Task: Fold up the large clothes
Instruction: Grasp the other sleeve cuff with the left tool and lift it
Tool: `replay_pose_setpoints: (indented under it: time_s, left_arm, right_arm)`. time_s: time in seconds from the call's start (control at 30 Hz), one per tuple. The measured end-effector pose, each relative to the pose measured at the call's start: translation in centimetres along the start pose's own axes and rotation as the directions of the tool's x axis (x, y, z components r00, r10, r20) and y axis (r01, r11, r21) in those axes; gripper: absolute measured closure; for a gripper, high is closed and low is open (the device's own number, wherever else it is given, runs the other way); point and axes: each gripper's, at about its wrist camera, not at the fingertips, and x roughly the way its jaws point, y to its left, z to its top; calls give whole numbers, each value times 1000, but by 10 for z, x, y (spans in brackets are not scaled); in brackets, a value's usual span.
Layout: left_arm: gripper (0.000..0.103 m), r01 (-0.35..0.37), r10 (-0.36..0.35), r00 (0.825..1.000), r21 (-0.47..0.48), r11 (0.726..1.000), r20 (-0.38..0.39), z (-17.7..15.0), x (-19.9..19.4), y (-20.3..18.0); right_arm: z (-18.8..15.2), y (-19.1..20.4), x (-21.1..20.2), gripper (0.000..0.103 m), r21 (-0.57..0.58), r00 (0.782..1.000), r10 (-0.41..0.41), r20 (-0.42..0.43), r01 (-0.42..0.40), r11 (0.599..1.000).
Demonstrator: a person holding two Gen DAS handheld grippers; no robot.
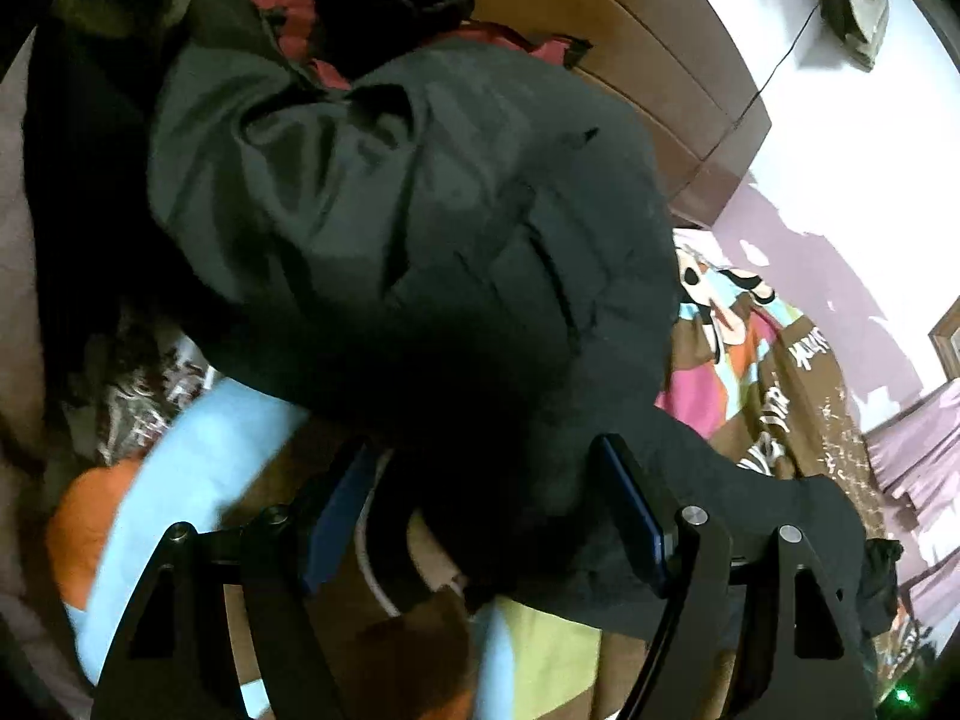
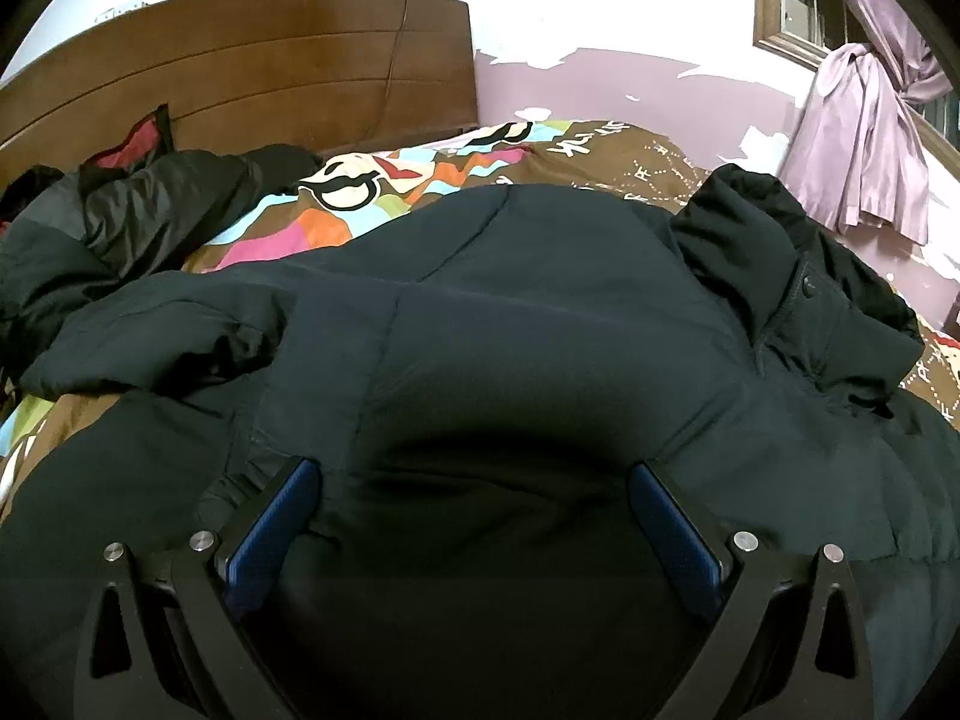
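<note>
Right gripper point(image 2: 474, 504) sits low over the black jacket point(image 2: 540, 312) spread across the bed's patterned blanket point(image 2: 336, 222), blue fingers point(image 2: 273, 525) wide apart with the padded cloth bulging between them, nothing pinched. Left gripper point(image 1: 480, 510) is spread too, dark cloth draped between its fingers, though blur and shadow hide whether it touches them. A second dark jacket point(image 1: 390, 192) is heaped by the wooden headboard point(image 2: 240, 60), its lower part lost in blackness.
</note>
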Motion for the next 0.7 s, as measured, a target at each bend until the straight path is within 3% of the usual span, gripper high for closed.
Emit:
replay_pose_setpoints:
  time_s: [0.1, 0.23, 0.33, 0.5, 0.7]
  left_arm:
    - [39, 10, -11, 999, 25, 1000, 37, -1, -9, 0]
    - [76, 0, -5, 996, 54, 999, 90, 4, -21, -6]
    - [87, 14, -24, 990, 73, 997, 135, 4, -29, -12]
    - [90, 77, -119, 966, 185, 980, 229, -5, -55, -40]
    - [91, 181, -289, 920, 367, 912, 265, -26, -88, -88]
  right_arm:
    - [0, 1, -1, 0, 0, 1000, -3, 7, 4, 1000]
    - [-1, 1, -3, 0, -2, 1000, -10, 16, 10, 1000]
    - [-2, 2, -3, 0, -2, 1000, -13, 20, 13, 1000]
    - [-2, 2, -4, 0, -1, 1000, -15, 24, 15, 1000]
    - [-3, 0, -9, 0, 9, 999, -8, 42, 8, 1000]
